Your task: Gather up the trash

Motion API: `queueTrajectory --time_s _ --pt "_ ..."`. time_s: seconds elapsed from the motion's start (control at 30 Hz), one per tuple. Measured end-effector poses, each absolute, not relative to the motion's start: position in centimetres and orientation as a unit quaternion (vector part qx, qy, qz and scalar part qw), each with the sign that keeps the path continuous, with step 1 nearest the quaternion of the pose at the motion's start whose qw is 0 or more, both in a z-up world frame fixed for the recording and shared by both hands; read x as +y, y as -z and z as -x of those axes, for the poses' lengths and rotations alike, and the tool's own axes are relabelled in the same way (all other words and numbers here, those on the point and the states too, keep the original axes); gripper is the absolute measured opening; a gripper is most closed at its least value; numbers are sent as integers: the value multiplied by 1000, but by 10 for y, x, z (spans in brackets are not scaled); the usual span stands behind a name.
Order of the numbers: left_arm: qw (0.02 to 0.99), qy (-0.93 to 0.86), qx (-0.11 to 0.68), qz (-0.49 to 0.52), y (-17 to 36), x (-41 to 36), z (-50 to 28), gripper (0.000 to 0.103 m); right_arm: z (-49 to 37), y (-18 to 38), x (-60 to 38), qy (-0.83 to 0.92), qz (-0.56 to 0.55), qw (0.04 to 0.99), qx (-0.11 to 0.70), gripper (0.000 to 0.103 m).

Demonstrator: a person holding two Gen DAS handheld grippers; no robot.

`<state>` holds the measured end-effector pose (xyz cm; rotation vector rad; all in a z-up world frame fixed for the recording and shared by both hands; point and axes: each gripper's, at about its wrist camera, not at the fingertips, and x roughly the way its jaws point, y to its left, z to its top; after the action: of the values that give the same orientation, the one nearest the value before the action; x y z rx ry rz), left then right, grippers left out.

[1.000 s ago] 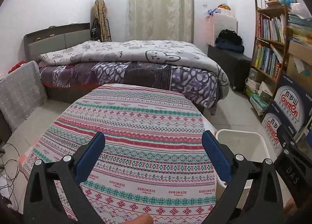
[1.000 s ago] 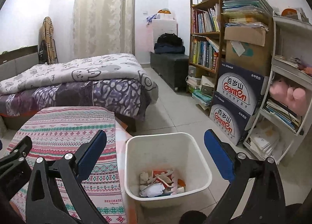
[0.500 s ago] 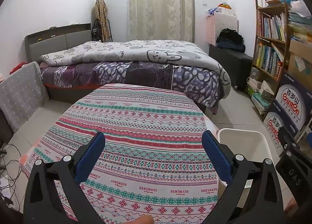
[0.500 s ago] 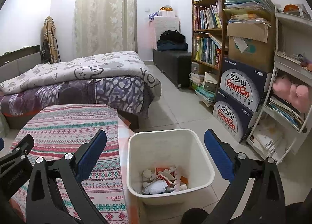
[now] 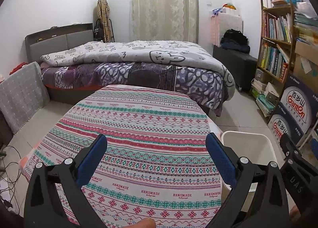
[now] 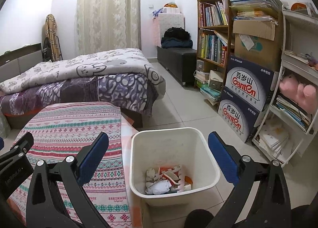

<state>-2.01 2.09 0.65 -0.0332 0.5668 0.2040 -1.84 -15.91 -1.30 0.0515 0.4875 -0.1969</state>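
Beside the table: the white bin [image 6: 174, 168] stands on the tiled floor [image 6: 178, 108], just off the right edge of the table with its patterned tablecloth [image 5: 139, 138].

Bin contents: crumpled white paper, pale strips and something orange lie heaped at the bottom as trash [image 6: 169, 180] — the task's thing is in there, well below the rim.

Table top: in both wrist views the cloth shows only its woven bands and the printed "HANDMADE" lettering; no scrap is visible on it.

Left gripper [image 5: 157, 158]: jaws spread wide apart, nothing between the blue pads, poised over the near half of the table.

Right gripper [image 6: 159, 158]: jaws likewise wide apart and empty, hanging over the bin's mouth.

Done, by my reading: the table looks cleared and the rubbish collected — the main work seems finished.

Left, by my reading: little or nothing that shows here; the floor under the table and behind the cameras is out of view, so I cannot tell whether stray bits remain.

Surroundings: bed [image 5: 139, 65] beyond the table, bookshelf [image 6: 214, 35] and stacked cartons [image 6: 246, 96] to the right, none bearing on the task.
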Motion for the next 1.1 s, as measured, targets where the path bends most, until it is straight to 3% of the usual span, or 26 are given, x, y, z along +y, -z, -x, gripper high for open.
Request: queueTrajectory --time_s 1.1 --pt "954 -102 280 17 -5 18 20 96 15 19 -157 87 -22 963 255 96"
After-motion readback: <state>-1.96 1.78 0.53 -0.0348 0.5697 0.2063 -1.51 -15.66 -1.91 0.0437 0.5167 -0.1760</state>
